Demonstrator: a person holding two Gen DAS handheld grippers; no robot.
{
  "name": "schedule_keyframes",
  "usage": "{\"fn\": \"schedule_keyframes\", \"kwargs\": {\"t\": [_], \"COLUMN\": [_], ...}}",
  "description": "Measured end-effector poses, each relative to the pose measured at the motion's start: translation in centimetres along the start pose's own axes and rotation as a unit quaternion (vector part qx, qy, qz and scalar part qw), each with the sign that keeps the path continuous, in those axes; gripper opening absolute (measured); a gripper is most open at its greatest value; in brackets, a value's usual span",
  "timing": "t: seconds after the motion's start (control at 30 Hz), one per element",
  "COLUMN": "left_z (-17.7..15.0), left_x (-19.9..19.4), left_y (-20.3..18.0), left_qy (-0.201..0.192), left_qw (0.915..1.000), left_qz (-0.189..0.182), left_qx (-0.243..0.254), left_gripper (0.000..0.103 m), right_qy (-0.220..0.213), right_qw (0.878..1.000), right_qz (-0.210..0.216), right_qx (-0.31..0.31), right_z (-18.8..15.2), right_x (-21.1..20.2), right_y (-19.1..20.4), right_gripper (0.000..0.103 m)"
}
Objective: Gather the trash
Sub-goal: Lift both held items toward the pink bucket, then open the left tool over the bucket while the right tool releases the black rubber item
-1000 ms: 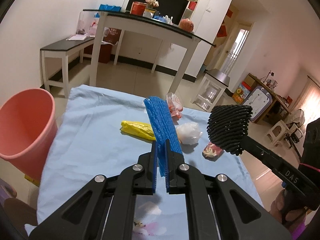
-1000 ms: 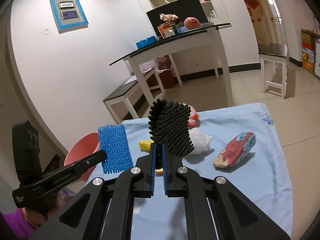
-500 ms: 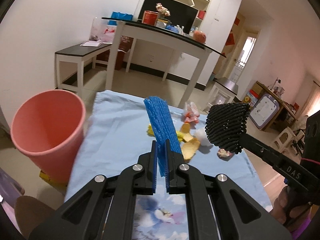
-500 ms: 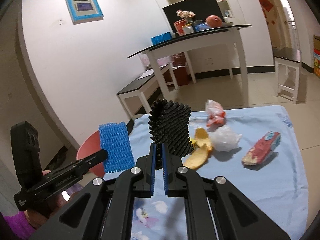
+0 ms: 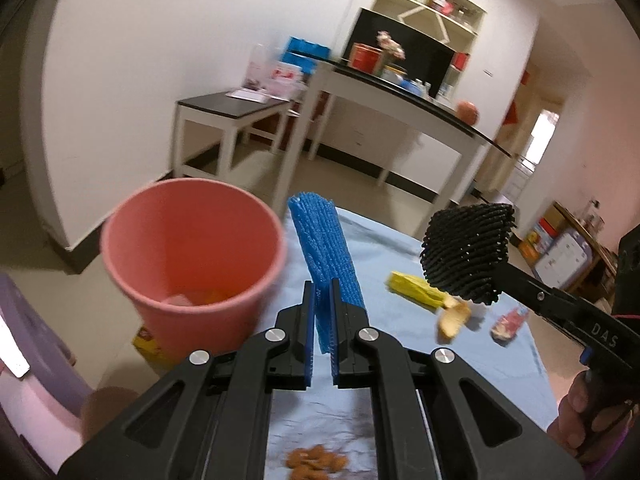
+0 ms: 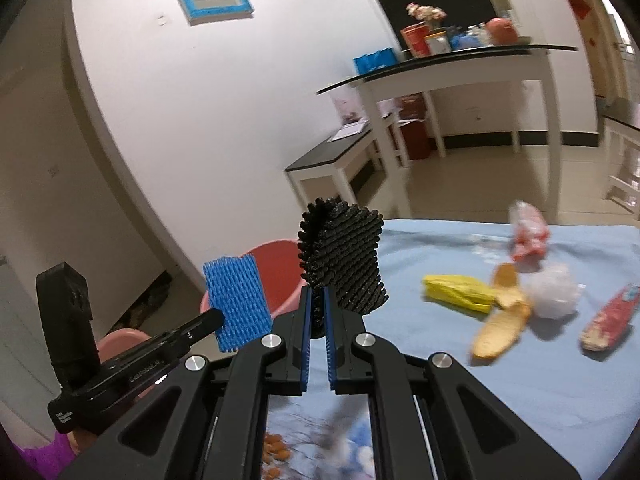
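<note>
A: Item one, left tool (image 5: pixel 320 294). What do we record?

B: Its fingers are clamped on the blue foam net (image 5: pixel 326 256), which stands upright between them. We note the pink bin (image 5: pixel 192 256) just to that tool's left and slightly ahead, off the edge of the table (image 5: pixel 508 364), with a few scraps at its bottom.

A: Item two, right tool (image 6: pixel 316 312)?

B: Closed on the black foam net (image 6: pixel 344 258), held upright, level with the left tool and to its right, above the blue cloth.

A: Loose trash we list on the table?

B: Ahead and right of the right tool: a yellow wrapper (image 6: pixel 456 294), a banana peel (image 6: pixel 500 326) touching it, a white crumpled bag (image 6: pixel 554 290) just beyond the peel, a red snack packet (image 6: pixel 610 318) farther right, and a red-and-clear bag (image 6: pixel 528 234) farthest ahead. We log brown nuts (image 5: pixel 316 460) below the left tool.
</note>
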State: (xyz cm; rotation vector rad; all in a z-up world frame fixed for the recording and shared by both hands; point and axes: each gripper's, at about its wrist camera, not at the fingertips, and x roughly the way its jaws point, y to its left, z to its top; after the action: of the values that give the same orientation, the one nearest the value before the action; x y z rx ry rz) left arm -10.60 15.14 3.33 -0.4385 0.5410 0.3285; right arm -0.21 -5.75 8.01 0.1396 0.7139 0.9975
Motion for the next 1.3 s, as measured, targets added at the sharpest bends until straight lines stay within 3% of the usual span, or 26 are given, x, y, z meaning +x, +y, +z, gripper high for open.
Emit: {"fn": "schedule_keyframes", "kwargs": {"t": [0.27,0.63,1.3], "left_z": [1.2,1.5,1.0], "left_x": [-0.9,0.7,3.6], "left_y": [5.2,8.8,12.7], "left_qy": [-0.024,-0.015,0.013], "left_qw": [0.9979,0.9946,0.9907], "left_qz": [0.050,0.089,0.110], "left_qx": [-0.034,-0.052,-0.079], "left_gripper": [0.006,0.006,0.006], "right_qy": [0.027,0.072,0.143], "right_qw": [0.999,0.995,0.987], "right_qz": [0.039,0.073,0.070], "right_qx": [-0.020,-0.015,0.004], "right_z": [0.8,1.1,-0.4], "right_x": [4.5,10.7,18.9], "right_y": [3.6,6.4,6.7], "right_gripper": [0.006,0.006,0.008]}}
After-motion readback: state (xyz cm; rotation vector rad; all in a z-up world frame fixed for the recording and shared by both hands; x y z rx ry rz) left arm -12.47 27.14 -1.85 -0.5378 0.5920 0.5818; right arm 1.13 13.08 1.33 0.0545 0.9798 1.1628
